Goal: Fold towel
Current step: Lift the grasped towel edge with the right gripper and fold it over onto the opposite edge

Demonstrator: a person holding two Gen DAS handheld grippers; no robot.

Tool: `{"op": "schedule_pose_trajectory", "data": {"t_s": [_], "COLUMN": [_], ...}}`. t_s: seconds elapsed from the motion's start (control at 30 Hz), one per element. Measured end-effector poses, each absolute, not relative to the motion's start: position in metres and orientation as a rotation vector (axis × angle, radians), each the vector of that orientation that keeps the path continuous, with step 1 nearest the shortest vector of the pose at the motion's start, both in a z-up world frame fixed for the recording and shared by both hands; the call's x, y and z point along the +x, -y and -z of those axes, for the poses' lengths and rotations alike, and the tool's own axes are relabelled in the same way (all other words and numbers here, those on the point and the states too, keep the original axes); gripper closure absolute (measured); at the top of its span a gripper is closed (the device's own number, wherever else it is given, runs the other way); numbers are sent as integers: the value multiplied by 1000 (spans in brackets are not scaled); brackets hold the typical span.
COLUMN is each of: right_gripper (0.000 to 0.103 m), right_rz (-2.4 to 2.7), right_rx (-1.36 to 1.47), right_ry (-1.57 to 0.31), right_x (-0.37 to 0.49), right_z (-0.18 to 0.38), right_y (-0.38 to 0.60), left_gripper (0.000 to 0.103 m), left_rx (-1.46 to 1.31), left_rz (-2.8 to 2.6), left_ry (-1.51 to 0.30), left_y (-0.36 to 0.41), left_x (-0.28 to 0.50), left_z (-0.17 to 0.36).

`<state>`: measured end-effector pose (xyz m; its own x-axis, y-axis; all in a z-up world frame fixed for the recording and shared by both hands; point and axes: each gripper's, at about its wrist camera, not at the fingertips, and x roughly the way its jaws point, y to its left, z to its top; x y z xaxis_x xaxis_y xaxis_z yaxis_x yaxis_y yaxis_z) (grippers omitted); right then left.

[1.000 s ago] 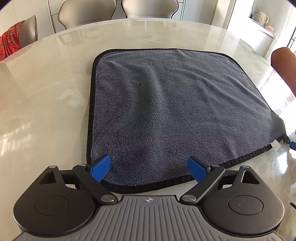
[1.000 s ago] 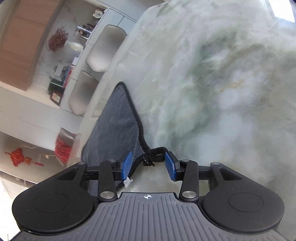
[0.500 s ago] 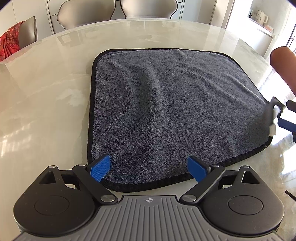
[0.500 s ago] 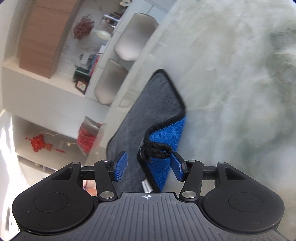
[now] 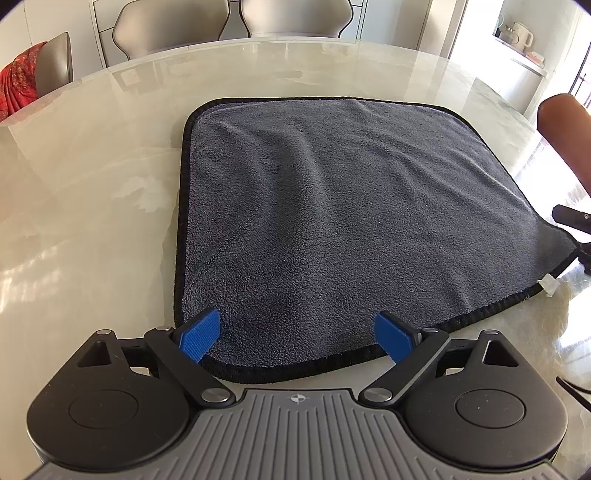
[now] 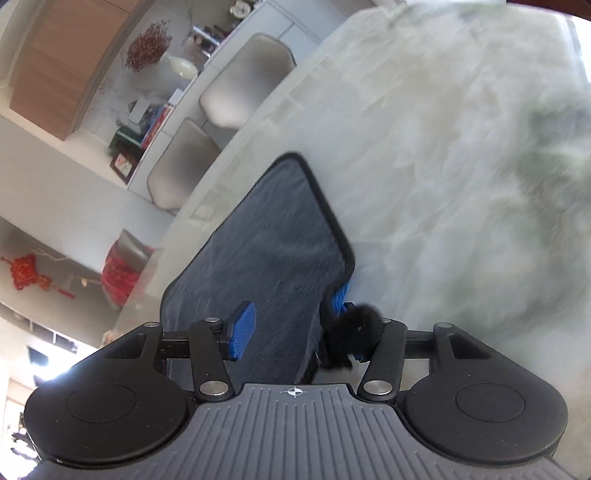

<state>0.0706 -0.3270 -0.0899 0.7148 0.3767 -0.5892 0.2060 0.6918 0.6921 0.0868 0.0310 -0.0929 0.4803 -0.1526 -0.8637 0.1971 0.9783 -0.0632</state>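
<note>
Towel flat on tabletop, both grippers at its near edge.

Grey towel (image 5: 351,221) lies spread on the tabletop (image 5: 92,184). Left gripper (image 5: 297,334) gapes wide over the near hem, holding nothing. Right gripper (image 6: 301,334), partly spread, straddles the right corner (loop (image 6: 351,328) bunched against one finger), likely ready to lift.

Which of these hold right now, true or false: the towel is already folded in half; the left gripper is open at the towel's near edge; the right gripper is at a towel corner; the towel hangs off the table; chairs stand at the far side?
1. The towel is folded in half. False: it lies spread in one layer.
2. The left gripper is open at the near edge. True.
3. The right gripper is at a towel corner. True: the corner sits between its fingers, which are apart.
4. The towel hangs off the table. False: it lies wholly on top.
5. Chairs stand at the far side. True.
</note>
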Motion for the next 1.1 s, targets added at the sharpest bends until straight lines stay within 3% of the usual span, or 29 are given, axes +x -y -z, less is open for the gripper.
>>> {"op": "schedule_pose_trajectory", "data": {"t_s": [0.03, 0.07, 0.1, 0.6, 1.1], "right_gripper": [82, 95, 96, 97, 97], "right_rz": [-118, -115, -109, -185, -688], "right_rx": [810, 788, 774, 862, 723], "right_ry": [-809, -844, -860, -826, -901], "right_x": [72, 73, 75, 81, 149], "right_z": [90, 92, 93, 77, 34], "right_y": [327, 325, 323, 313, 154], "left_gripper": [8, 8, 8, 8, 9], "left_rx": [47, 47, 48, -59, -111], "left_rz": [213, 213, 213, 210, 164], "left_ry": [-1048, -1049, -1049, -1054, -988], "left_y": [-31, -30, -30, -46, -106], "left_x": [87, 87, 87, 89, 75], "left_z": [93, 93, 93, 87, 67]}}
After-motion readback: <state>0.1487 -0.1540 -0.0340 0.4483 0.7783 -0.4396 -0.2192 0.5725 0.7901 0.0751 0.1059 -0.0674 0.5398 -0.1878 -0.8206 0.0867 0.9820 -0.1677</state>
